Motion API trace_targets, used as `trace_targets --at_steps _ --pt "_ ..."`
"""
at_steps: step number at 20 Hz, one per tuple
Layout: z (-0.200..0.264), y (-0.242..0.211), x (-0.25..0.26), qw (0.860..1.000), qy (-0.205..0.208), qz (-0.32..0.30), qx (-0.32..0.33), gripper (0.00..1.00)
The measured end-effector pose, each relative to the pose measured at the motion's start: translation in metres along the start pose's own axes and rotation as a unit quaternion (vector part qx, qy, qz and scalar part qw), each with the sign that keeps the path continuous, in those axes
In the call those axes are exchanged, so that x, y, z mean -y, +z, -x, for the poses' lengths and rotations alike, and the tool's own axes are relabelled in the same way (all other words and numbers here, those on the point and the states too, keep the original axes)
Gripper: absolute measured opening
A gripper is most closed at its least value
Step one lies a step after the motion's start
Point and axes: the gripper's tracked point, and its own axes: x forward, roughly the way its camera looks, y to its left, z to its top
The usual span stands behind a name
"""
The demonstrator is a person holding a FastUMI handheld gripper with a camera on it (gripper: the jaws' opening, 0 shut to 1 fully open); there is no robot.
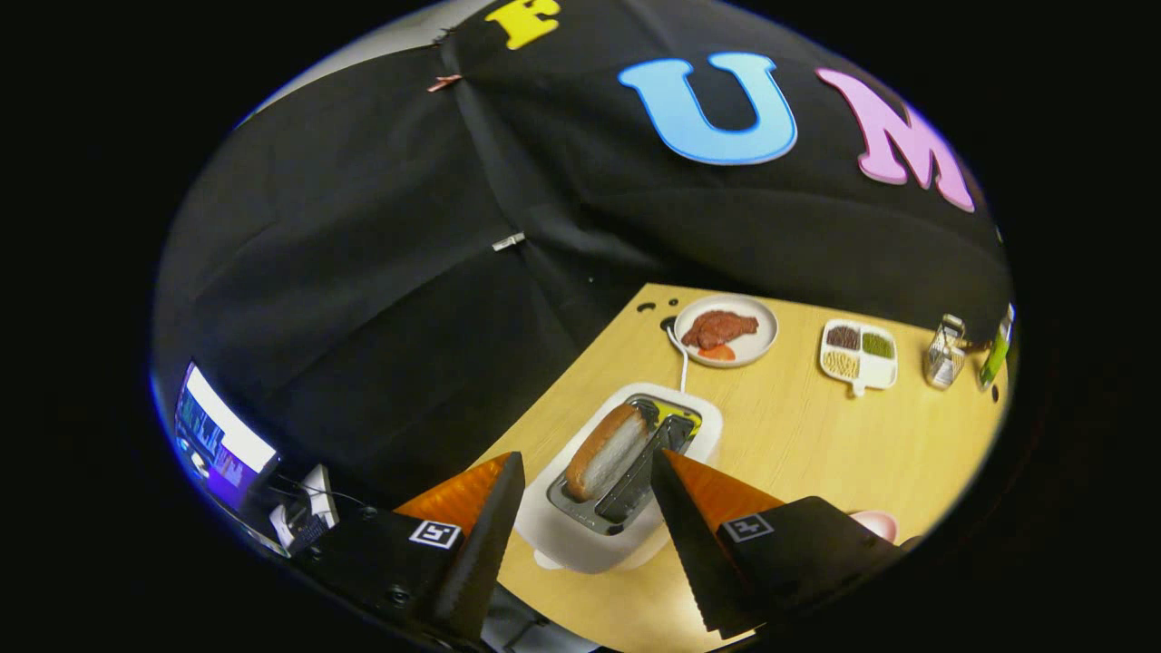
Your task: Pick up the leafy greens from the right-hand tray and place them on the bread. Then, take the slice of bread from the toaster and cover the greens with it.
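Gripper view looked down over the two fingers of the gripper, which stood wide apart with nothing clamped between them. One white toaster sat on the wooden table just ahead of the fingertips and partly between them, not touched by either finger. It had two slots: the slot nearer the left finger held one slice of bread, standing up out of it, while the slot nearer the right finger looked dark, its contents not clear. One white cord ran from the far end of the toaster away from the fingers.

Beyond the toaster lay one round white plate carrying one dark red piece of meat and one small orange-red slice just beside it. Farther to the right of that stood one white divided dish with three compartments, each holding a different filling. Beyond the right finger, near the table's far corner, stood one small wire basket and one green bottle close beside it. One pink rounded thing peeked out just behind the right finger's mount; what it was could not be told. Off past the left finger, well apart from the table, one lit screen glowed.
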Motion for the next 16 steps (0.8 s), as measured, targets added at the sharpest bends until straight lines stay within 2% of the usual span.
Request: trace_targets --at_steps 8,11,14,15,16 --pt "-0.071 -0.014 0.014 0.99 -0.047 -0.13 -0.036 0.86" --pt "-0.086 -0.016 0.026 0.982 -0.07 -0.17 -0.045 0.8" --pt "-0.091 -0.018 0.039 0.977 -0.099 -0.183 -0.045 0.56" --pt "-0.085 -0.019 0.045 0.975 -0.114 -0.187 -0.047 0.43" --pt "-0.089 -0.014 0.04 0.974 -0.104 -0.196 -0.044 0.31"
